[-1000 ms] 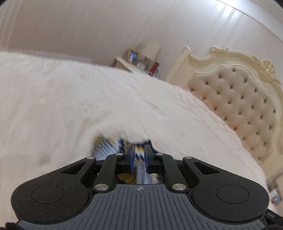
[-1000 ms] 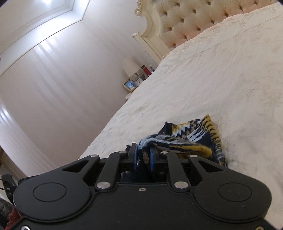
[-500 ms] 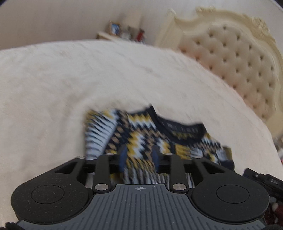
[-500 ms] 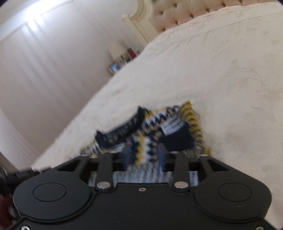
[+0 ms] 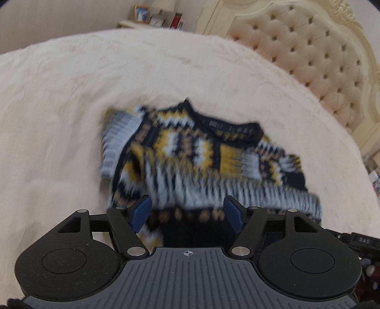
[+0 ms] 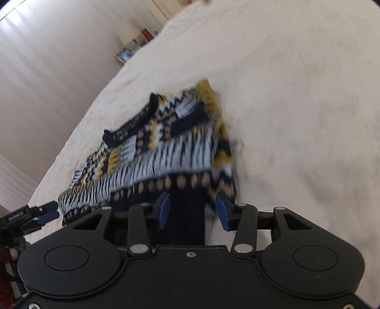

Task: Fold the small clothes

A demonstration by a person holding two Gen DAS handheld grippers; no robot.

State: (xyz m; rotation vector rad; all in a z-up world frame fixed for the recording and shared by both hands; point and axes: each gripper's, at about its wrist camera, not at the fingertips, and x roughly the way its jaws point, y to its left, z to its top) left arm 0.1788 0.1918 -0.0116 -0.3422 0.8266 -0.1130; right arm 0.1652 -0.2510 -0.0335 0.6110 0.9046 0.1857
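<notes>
The sweater lay spread on the bed, its dark collar turned toward the far edge and its dark hem toward the near one. It was patterned in navy, yellow, white and tan, and motion blur smeared the finer detail in both views.

The left tongs stood wide apart, blue pads at either side, with nothing between them. They hovered at the near hem of the sweater, toward its left part; the dotted hem band ran across the gap just past the fingertips. Whether the pads touched the cloth could not be told.

The right tongs were also spread wide and held nothing. They sat at the sweater's near hem, toward its right part, with the dark hem strip running between the blue pads. The right sleeve, folded in, lay just beyond the right finger. In this view the tip of the left tongs showed at the left, right beside the sweater's near left corner.

The bed's cover was cream, with the sweater near the middle of what showed of it. A tufted headboard rose at the bed's right end in the left view. Past the far edge stood a nightstand with a framed picture and some small items, too blurred to name.
</notes>
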